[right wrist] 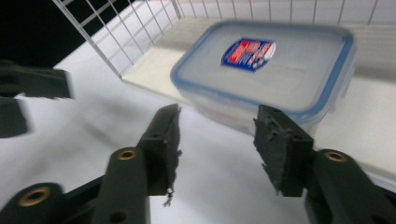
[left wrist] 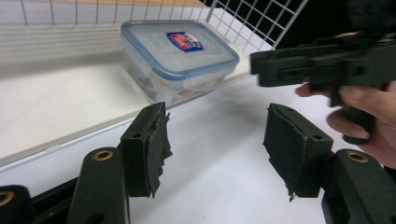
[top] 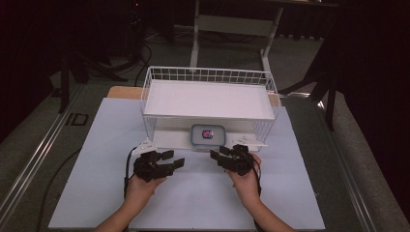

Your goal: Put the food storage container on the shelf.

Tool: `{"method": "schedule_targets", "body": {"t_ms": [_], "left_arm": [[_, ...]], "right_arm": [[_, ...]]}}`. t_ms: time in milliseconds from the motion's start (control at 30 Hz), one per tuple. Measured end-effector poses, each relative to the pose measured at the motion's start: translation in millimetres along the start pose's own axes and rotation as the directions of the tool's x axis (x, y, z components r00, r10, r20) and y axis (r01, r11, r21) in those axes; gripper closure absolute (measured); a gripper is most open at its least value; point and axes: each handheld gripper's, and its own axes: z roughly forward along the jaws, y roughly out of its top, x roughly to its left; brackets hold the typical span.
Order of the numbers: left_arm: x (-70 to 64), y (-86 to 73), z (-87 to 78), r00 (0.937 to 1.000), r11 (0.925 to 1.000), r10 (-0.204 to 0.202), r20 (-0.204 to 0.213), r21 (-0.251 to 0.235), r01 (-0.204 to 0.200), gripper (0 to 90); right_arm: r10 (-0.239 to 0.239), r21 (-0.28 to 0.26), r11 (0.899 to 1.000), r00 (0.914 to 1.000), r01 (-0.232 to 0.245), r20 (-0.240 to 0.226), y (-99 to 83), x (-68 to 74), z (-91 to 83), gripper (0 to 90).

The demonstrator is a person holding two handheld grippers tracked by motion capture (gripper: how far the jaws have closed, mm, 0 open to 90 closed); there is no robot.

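Clear plastic container (top: 208, 135), rounded-rectangular, blue-rimmed lid with a red-blue label, sits on the lower level of the white wire rack (top: 150, 92), at its front edge. Left hand-held gripper (top: 175, 160) and right hand-held gripper (top: 218, 153): worn black pads, jaws spread, empty, over the matte white tabletop (top: 96, 193) just before the container.

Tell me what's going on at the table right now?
A person holds a gripper in each hand just in front of a white wire rack. The left gripper and right gripper both have their jaws open and hold nothing. Both aim at a clear food container with a blue-rimmed lid, which sits on the rack's lower shelf near its front edge. Neither gripper touches it yet.
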Motion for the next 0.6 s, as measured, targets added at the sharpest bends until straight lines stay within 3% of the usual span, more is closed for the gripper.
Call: {"method": "schedule_targets", "body": {"t_ms": [133,200,300,400,500,600], "left_arm": [[-4.5,-7.3,-12.9,0.9998,1.0000,0.005,0.018,-0.002,-0.005,39.2],[-5.0,-12.6,-18.5,0.9981,0.9999,0.011,0.061,-0.011,-0.010,27.7],[-5.7,-19.6,-22.7,0.9993,1.0000,-0.004,0.037,-0.007,0.004,18.0],[-4.4,-27.6,-26.9,0.9997,0.9997,-0.004,0.023,-0.023,0.004,14.7],[-2.7,-32.4,-29.2,0.9998,0.9991,0.017,0.012,-0.040,-0.017,1.8],[-0.9,-35.0,-30.5,0.9996,0.9982,0.019,-0.022,-0.057,-0.020,1.8]], "right_arm": [[-0.017,0.020,1.000,0.9998,0.018,-0.013,-3.9,1.0,3.9,68.4],[-0.030,0.037,0.999,0.9995,0.031,-0.012,-5.2,1.9,6.2,76.2],[-0.036,0.060,0.998,0.9993,0.036,-0.010,-7.5,1.1,10.8,88.3],[-0.021,0.090,0.996,0.9998,0.021,0.002,-8.4,-1.0,17.0,90.0],[-0.020,0.098,0.995,0.9998,0.019,0.011,-7.5,-1.6,21.2,90.0],[-0.012,0.107,0.994,0.9996,0.009,0.026,-6.0,-4.7,26.5,90.0]]}}
